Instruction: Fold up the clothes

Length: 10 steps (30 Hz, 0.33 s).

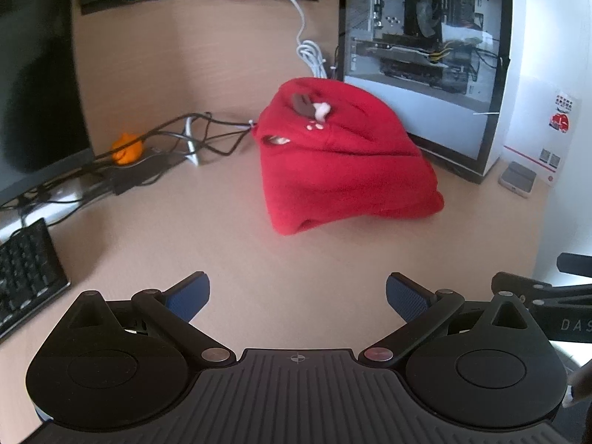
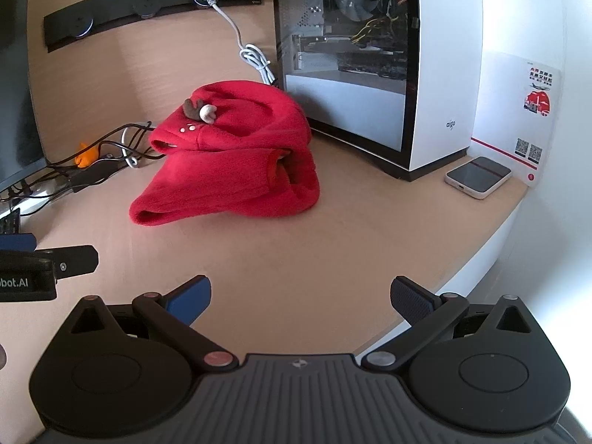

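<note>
A red fleece hoodie [image 1: 344, 162] lies folded in a compact bundle on the wooden desk [image 1: 259, 259], its hood on top with small brown and white antlers [image 1: 310, 107]. It also shows in the right wrist view [image 2: 229, 159], with a sleeve cuff tucked at its right side. My left gripper [image 1: 298, 296] is open and empty, held back from the bundle on the near side. My right gripper [image 2: 300, 299] is open and empty, also well short of the hoodie. The left gripper's side shows at the left of the right wrist view [image 2: 48, 262].
A glass-sided computer case [image 2: 347, 55] stands right behind the hoodie. A power bank [image 2: 479, 177] lies by the wall. Cables [image 1: 177, 140], an orange toy [image 1: 127, 150], a monitor [image 1: 33, 74] and a keyboard [image 1: 26, 270] sit at the left. The desk edge [image 2: 462, 259] curves at right.
</note>
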Tool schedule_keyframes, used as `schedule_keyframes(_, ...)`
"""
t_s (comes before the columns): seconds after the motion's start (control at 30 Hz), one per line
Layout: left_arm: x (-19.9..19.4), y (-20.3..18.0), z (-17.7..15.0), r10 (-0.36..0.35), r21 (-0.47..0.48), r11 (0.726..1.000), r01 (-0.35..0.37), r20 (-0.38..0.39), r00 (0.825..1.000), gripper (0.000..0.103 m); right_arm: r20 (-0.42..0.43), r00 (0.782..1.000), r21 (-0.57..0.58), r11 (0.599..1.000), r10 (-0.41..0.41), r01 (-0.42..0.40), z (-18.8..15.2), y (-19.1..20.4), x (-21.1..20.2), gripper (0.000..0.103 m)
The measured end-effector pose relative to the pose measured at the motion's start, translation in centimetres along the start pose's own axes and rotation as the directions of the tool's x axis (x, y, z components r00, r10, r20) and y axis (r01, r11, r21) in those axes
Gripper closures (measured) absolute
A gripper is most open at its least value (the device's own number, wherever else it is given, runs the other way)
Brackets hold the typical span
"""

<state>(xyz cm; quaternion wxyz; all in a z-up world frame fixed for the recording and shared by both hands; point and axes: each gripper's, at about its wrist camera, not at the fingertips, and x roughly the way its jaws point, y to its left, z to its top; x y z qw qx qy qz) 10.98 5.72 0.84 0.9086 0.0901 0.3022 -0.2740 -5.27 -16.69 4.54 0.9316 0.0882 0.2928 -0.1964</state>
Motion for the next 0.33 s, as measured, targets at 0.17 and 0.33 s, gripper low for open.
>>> schedule_keyframes(0.17,1.6,-0.6,0.9,-0.005,0.007,1.0,0.005,-0.014,1.0,0.0,-0.012,1.0,-0.008,1.0,0.0,0.0,0.8,-0.9,1.2,0.0)
schedule_keyframes(0.33,3.2,-1.0,1.9,0.008,0.005,1.0,-0.008,-0.003,1.0,0.0,-0.041,0.999,-0.007,1.0,0.013,-0.014,1.8,-2.2,2.9,0.0)
